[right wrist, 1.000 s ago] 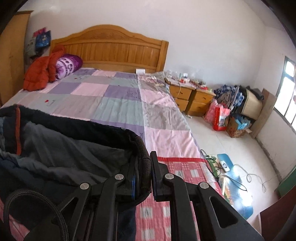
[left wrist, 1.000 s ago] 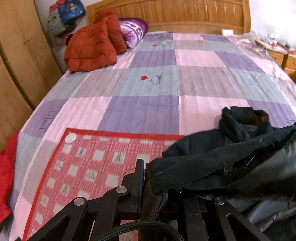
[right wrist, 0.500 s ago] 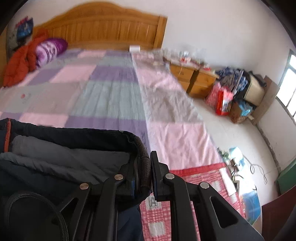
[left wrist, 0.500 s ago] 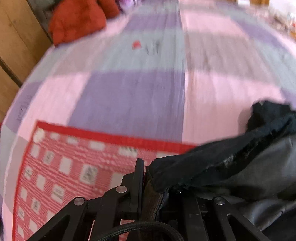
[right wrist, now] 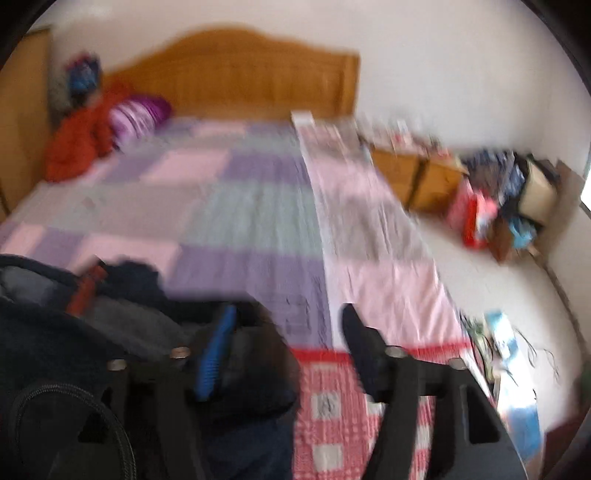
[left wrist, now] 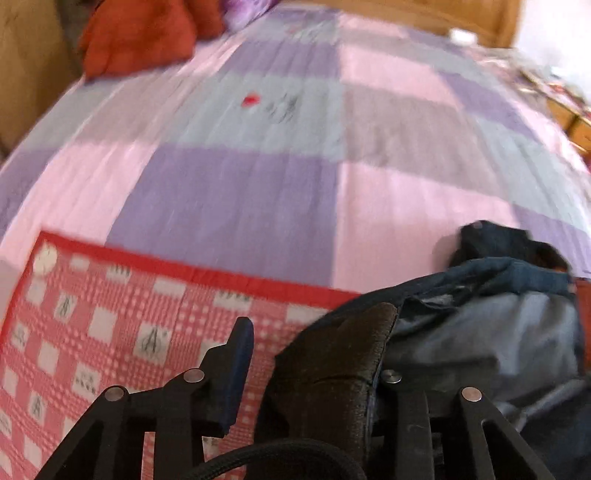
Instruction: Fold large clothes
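Note:
A dark navy jacket with a grey lining (left wrist: pixel 480 339) lies bunched on the red-and-white checked cloth (left wrist: pixel 92 325) at the near end of the bed. My left gripper (left wrist: pixel 317 325) is open; the jacket's ribbed hem (left wrist: pixel 340 365) lies loose between the fingers and covers the right one. My right gripper (right wrist: pixel 288 325) is open too, with the jacket's hem (right wrist: pixel 255 369) slack against its left finger. The jacket (right wrist: pixel 55 332) fills the lower left of the blurred right wrist view.
The bed has a pink, purple and grey patchwork cover (left wrist: pixel 295 155). A red coat (left wrist: pixel 140 33) and a purple pillow (right wrist: pixel 136 114) lie by the wooden headboard (right wrist: pixel 240 74). Nightstands (right wrist: pixel 413 177), bags (right wrist: pixel 498 206) and cables (right wrist: pixel 517 343) are on the right.
Both grippers have opened and let go of the jacket's hem, which has dropped onto the checked cloth. Both cameras are moving; the views are blurred.

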`<state>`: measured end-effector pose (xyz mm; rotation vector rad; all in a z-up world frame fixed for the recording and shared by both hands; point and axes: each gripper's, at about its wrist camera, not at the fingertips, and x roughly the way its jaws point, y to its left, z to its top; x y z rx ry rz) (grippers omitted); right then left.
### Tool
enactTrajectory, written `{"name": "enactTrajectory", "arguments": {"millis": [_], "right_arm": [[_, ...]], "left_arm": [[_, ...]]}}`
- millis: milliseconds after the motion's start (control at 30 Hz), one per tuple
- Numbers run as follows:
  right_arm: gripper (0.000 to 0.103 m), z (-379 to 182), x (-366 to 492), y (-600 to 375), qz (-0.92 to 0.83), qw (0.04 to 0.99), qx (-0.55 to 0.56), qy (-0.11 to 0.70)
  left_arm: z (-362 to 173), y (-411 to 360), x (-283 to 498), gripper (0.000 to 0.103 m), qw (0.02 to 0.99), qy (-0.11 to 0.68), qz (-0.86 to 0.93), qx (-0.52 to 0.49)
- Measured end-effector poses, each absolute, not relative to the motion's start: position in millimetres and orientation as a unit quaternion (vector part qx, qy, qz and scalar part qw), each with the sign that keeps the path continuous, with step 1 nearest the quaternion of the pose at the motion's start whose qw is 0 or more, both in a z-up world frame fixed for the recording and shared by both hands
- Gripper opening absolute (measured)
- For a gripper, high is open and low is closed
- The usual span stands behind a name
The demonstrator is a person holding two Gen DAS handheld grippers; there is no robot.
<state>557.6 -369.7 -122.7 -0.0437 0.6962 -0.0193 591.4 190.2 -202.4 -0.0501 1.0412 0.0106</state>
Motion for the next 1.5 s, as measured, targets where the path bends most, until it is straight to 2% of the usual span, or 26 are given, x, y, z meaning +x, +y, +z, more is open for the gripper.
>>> {"name": "enactTrajectory", "arguments": {"millis": [67,167,233,300,400,567,700,800,933,1133,1333,1433,1500], "right_arm": [[0.088,-105,555,-378,0.0,0.942,0.017,0.335],[0.088,-85,556,-384,0.0,0.944,0.05,0.326],[0.088,-77,547,-370,0.021,0.946,0.033,0.322],[0.088,-78,531,-343,0.06,0.944,-0.009,0.323],[0.088,-95,509,-310,0.112,0.932,-0.039,0.344],[0.088,-147,494,-256,0.163,0.901,-0.054,0.398],[0.088,-198,504,-225,0.123,0.882,-0.074,0.449],[0.089,-223,520,-217,0.095,0.873,-0.084,0.47],[0.092,-237,553,-209,0.067,0.872,-0.111,0.472],[0.094,-259,624,-208,0.032,0.865,-0.109,0.489],[0.093,-247,655,-238,0.001,0.881,-0.061,0.468],[0.093,-222,628,-248,0.044,0.892,-0.021,0.45],[0.093,-199,583,-247,0.064,0.902,-0.038,0.426]], "left_arm": [[-200,193,601,0.05,0.851,0.523,-0.017,-0.046],[-206,211,624,0.05,0.795,0.584,-0.054,-0.158],[-204,218,630,0.051,0.773,0.604,-0.053,-0.189],[-188,225,625,0.052,0.791,0.585,-0.028,-0.177],[-158,239,608,0.052,0.821,0.526,-0.026,-0.219],[-147,171,576,0.053,0.85,0.515,-0.067,-0.089],[-171,110,536,0.053,0.839,0.523,-0.136,-0.066],[-209,72,524,0.053,0.826,0.542,-0.148,-0.045],[-255,50,546,0.053,0.832,0.543,-0.111,-0.004],[-268,46,606,0.06,0.847,0.526,-0.069,0.021],[-265,56,617,0.06,0.848,0.525,-0.069,-0.013],[-249,53,587,0.06,0.858,0.506,-0.084,0.005],[-237,48,563,0.06,0.87,0.483,-0.094,0.025]]}}
